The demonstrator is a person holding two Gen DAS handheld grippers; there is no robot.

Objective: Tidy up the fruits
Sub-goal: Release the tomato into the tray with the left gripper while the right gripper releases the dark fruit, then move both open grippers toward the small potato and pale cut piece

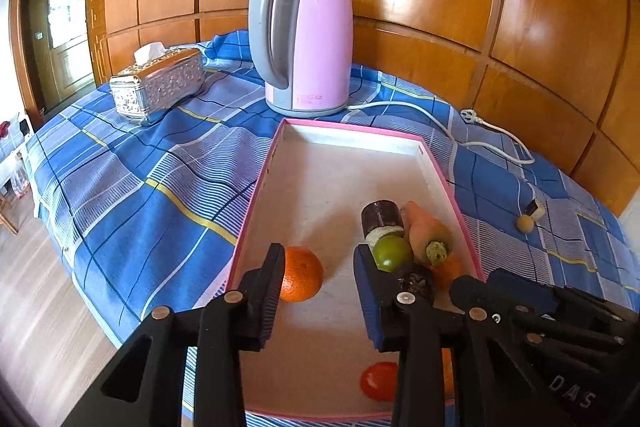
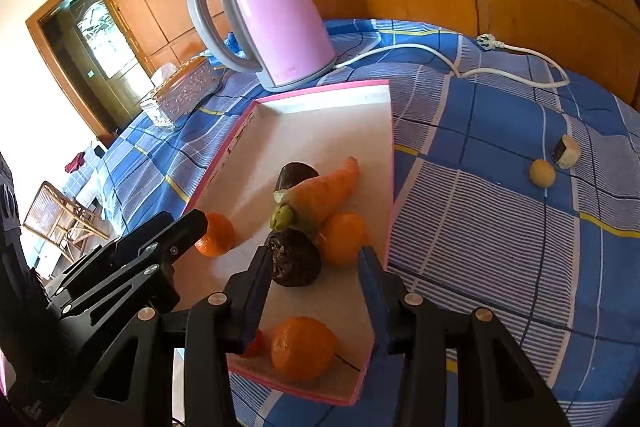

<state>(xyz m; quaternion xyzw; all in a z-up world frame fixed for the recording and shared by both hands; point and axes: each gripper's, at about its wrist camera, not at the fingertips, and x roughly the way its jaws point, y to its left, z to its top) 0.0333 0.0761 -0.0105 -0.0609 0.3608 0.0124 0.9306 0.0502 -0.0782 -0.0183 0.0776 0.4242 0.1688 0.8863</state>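
Note:
A pink-rimmed white tray (image 1: 256,187) (image 2: 390,131) lies on the blue checked cloth. In it are oranges (image 1: 301,279) (image 2: 304,347), a carrot (image 1: 426,233) (image 2: 324,195), a green fruit (image 1: 393,253), a dark round fruit (image 2: 294,259), a cut dark piece (image 1: 380,219) and a red fruit (image 1: 378,381). My left gripper (image 1: 318,295) is open and empty over the tray, beside an orange. My right gripper (image 2: 312,291) is open and empty over the tray's near end. A small yellow fruit (image 2: 542,173) (image 1: 524,225) and a cut dark-and-white piece (image 2: 566,151) lie on the cloth, right of the tray.
A pink kettle (image 1: 304,39) (image 2: 264,23) stands behind the tray, its white cord (image 1: 432,119) (image 2: 440,57) trailing right. A silver tissue box (image 1: 158,85) (image 2: 182,93) sits at the back left. A wooden wall is behind. The table's left edge drops to the floor.

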